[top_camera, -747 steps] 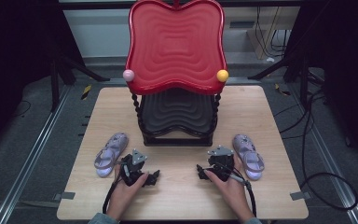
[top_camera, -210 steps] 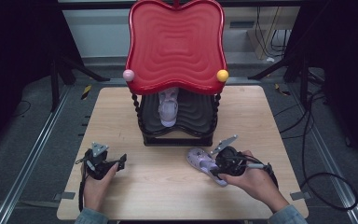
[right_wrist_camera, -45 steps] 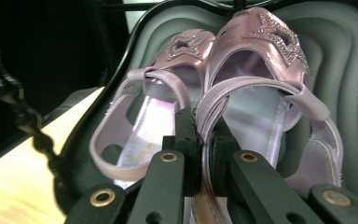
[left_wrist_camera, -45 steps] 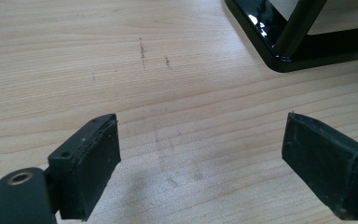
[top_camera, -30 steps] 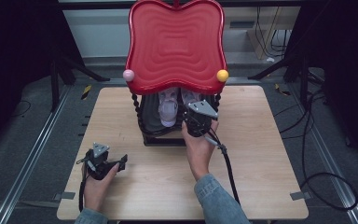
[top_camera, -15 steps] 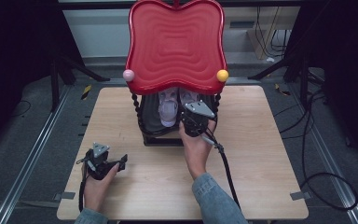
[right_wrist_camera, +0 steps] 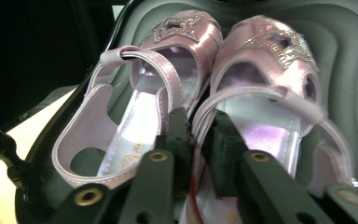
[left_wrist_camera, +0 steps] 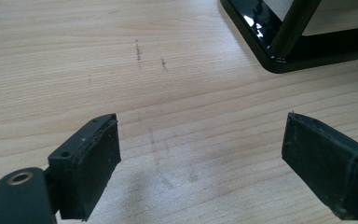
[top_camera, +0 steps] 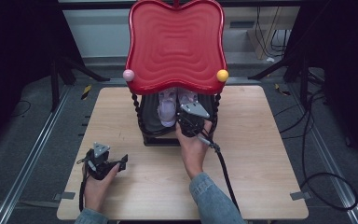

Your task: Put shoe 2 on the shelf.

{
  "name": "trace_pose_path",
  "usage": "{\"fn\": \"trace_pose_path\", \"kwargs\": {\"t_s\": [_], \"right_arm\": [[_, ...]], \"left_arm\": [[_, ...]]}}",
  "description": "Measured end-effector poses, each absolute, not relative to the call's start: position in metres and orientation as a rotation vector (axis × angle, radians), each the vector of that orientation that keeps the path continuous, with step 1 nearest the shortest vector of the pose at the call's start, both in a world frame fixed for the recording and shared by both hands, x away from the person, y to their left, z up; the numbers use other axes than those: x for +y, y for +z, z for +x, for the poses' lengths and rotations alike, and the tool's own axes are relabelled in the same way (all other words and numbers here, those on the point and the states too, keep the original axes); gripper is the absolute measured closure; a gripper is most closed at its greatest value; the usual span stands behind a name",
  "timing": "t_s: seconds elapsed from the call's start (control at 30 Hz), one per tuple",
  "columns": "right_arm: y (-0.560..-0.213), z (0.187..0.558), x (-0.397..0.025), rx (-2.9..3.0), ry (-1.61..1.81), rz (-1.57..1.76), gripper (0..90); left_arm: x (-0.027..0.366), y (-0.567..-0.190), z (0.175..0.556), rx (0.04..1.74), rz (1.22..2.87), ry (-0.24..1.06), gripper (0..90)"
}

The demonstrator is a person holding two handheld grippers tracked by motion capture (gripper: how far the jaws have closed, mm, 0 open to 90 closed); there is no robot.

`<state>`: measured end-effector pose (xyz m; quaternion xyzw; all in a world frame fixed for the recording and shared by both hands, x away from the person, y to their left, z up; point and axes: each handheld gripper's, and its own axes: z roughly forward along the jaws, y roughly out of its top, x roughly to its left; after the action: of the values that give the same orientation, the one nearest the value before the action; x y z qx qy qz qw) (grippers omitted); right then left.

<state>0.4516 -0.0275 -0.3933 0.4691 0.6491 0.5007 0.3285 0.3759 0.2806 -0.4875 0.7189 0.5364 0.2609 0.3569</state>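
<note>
Right gripper nipping the right glossy lilac strapped sandal's inner edge

Its jaws sit nearly closed, mid-frame, between both sandals on the dark shelf; left gripper gapes wide over bare wooden tabletop.

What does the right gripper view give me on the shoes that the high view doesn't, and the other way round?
Right gripper view: the right gripper shut on the right shoe's inner edge, the left shoe close beside it, glitter stars on both toes. High view: the red top shelf covering the toes, and the left gripper on the wooden table. Both: the two shoes side by side on the dark lower shelf.
</note>
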Motion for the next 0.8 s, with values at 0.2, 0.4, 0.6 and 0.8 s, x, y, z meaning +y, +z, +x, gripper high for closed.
{"fn": "trace_pose_path", "kwargs": {"t_s": [0.2,0.4,0.6,0.8], "right_arm": [[-0.39,0.442,-0.031,1.716,1.318,1.206,72.7],[-0.389,0.432,-0.035,1.748,1.305,1.198,86.6],[-0.386,0.438,-0.031,1.744,1.339,1.216,87.2],[-0.387,0.441,-0.028,1.756,1.34,1.213,85.6]], "left_arm": [[0.278,-0.488,0.376,1.38,1.857,0.672,10.7],[0.277,-0.487,0.375,1.376,1.861,0.674,10.7],[0.276,-0.487,0.376,1.374,1.864,0.673,10.7],[0.277,-0.487,0.376,1.377,1.859,0.672,10.7]]}}
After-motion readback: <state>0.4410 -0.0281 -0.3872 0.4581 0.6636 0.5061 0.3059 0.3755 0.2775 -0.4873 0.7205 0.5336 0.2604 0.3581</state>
